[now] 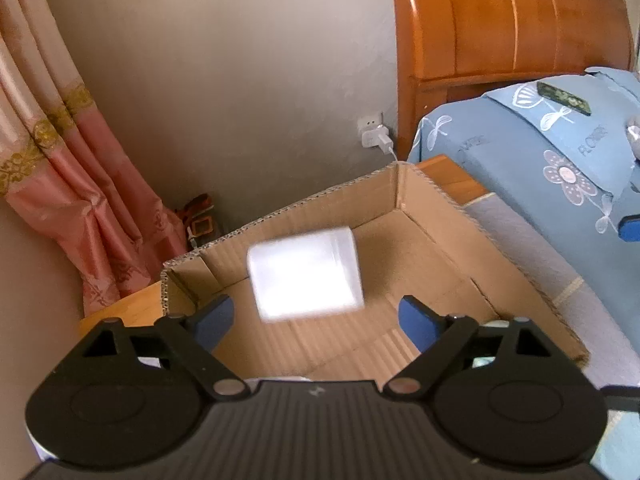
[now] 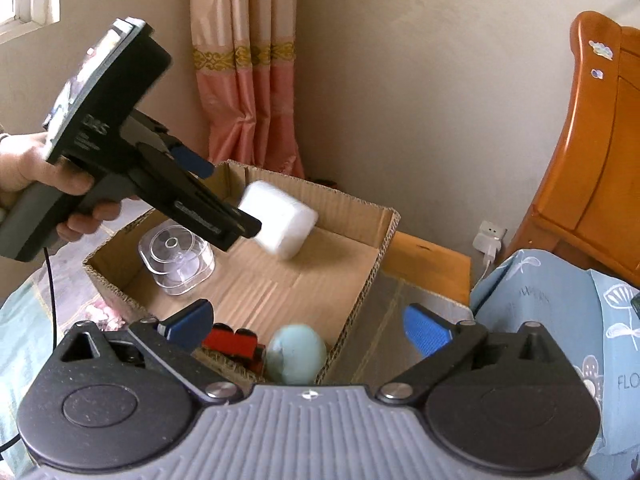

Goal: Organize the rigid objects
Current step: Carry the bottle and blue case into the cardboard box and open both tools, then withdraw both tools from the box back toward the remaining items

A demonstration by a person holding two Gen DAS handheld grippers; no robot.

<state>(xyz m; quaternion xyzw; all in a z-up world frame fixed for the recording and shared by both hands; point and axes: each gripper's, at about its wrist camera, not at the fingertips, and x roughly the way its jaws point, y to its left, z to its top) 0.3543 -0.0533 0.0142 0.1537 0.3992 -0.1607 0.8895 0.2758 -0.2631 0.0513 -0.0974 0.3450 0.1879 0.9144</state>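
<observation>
A white box-shaped object is blurred in mid-air above the open cardboard box, just beyond my left gripper, whose blue fingers stand wide apart and do not touch it. In the right wrist view the white object hangs over the cardboard box in front of the left gripper. My right gripper is open and empty near the box's front corner. Inside the box lie a clear plastic container, a red toy train and a pale green ball.
The box sits on a wooden nightstand beside a bed with a blue floral cover and a wooden headboard. A charger is plugged into the wall. Pink curtains hang at left. A dark flat object lies on the bed.
</observation>
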